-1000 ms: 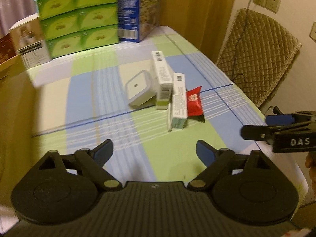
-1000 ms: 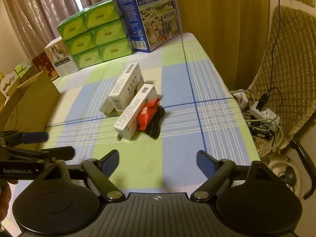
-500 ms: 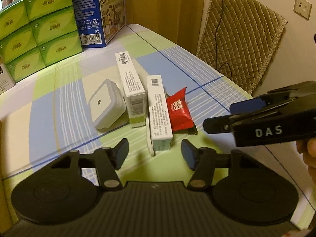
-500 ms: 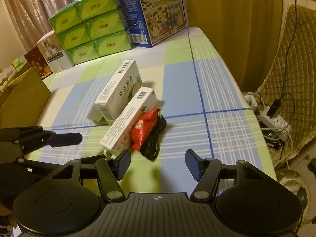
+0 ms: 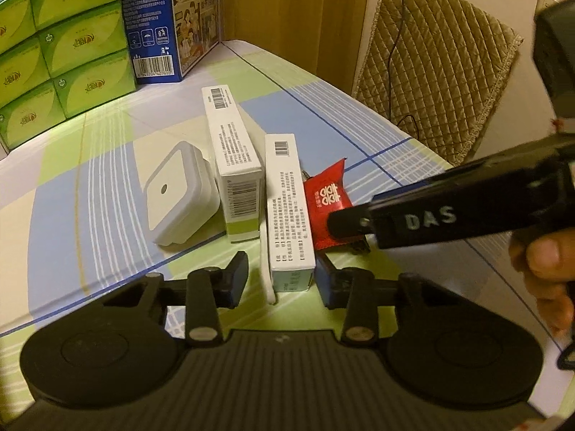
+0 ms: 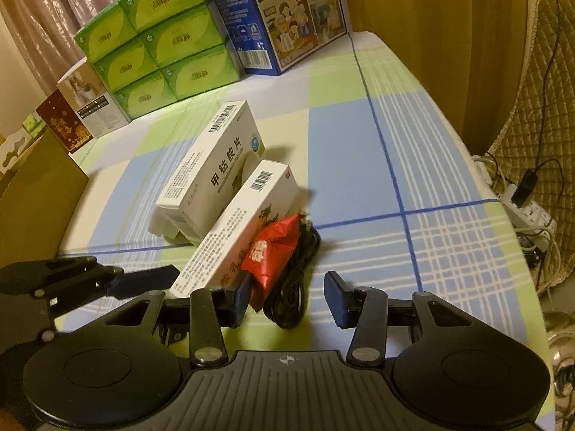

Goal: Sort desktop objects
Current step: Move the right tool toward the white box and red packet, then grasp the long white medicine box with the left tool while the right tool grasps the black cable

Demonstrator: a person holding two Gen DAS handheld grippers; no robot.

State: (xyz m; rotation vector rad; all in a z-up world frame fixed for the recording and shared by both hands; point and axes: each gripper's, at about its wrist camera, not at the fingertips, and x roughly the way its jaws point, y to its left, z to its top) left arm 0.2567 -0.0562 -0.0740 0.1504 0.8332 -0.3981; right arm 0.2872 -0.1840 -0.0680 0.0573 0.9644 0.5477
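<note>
A small pile lies on the checked tablecloth (image 5: 90, 186): a white square plug-in light (image 5: 176, 197), a larger white medicine box (image 5: 233, 165) (image 6: 212, 183), a narrow white box (image 5: 287, 212) (image 6: 244, 230), a red candy packet (image 5: 329, 197) (image 6: 273, 255) and a coiled black cable (image 6: 298, 273). My left gripper (image 5: 282, 280) is closing around the narrow box's near end; its right pad is at the box, its left pad stands apart. My right gripper (image 6: 289, 300) is closing with the red packet and cable between its jaws, and its right pad is clear of them.
Stacked green tissue boxes (image 6: 165, 43) and a blue milk carton (image 6: 284, 10) stand at the back. A cardboard box (image 6: 36, 197) sits at the left. Past the table's right edge are a quilted chair (image 5: 431, 64) and a power strip (image 6: 528, 208) with cables.
Both grippers came forward and down onto the pile and their jaws narrowed. The left now straddles the narrow box's end, and the right straddles the red packet and cable.
</note>
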